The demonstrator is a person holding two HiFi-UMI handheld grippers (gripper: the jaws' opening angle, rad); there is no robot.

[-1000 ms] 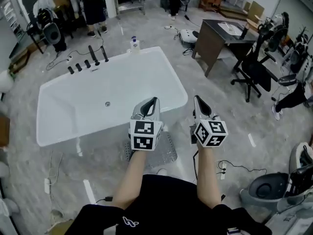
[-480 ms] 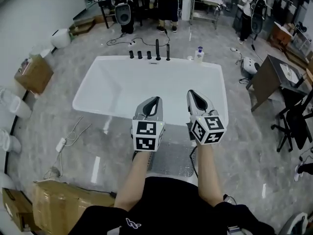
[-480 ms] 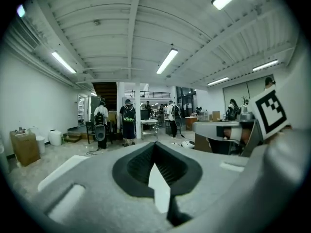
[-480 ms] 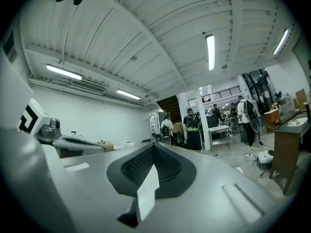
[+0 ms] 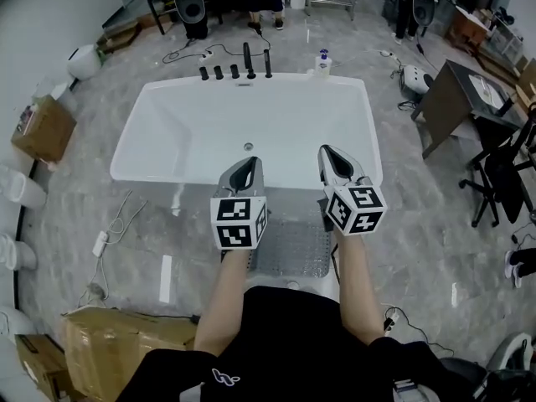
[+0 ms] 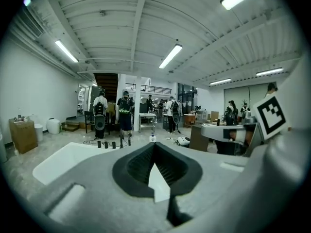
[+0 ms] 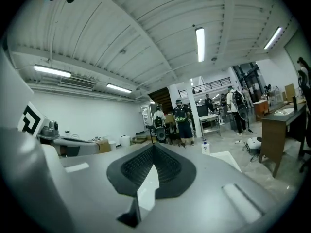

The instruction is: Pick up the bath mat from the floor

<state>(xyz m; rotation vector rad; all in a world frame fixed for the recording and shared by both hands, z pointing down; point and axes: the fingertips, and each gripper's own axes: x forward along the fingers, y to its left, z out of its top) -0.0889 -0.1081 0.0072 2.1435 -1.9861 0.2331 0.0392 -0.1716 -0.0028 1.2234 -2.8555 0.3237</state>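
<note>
A clear, studded bath mat [image 5: 293,245] lies flat on the floor between the white bathtub [image 5: 167,132] and my feet, partly hidden under both arms. My left gripper [image 5: 245,167] and right gripper [image 5: 329,154] are held side by side in the air above the tub's near rim, both shut with nothing between the jaws. In the left gripper view the left gripper [image 6: 154,145] points nearly level across the room; the right gripper [image 7: 154,146] in the right gripper view does the same. The mat is out of sight in both gripper views.
Black taps [image 5: 234,67] and a soap bottle [image 5: 322,62] stand on the tub's far rim. Cardboard boxes [image 5: 42,128] sit at the left and near left. A dark desk [image 5: 456,99] and office chair [image 5: 502,174] are at the right. Cables [image 5: 109,241] trail on the floor; people stand at the back.
The view has swung so the tub now lies squarely ahead instead of to the left. Both grippers moved with it, staying shut and side by side above the tub's near rim.
</note>
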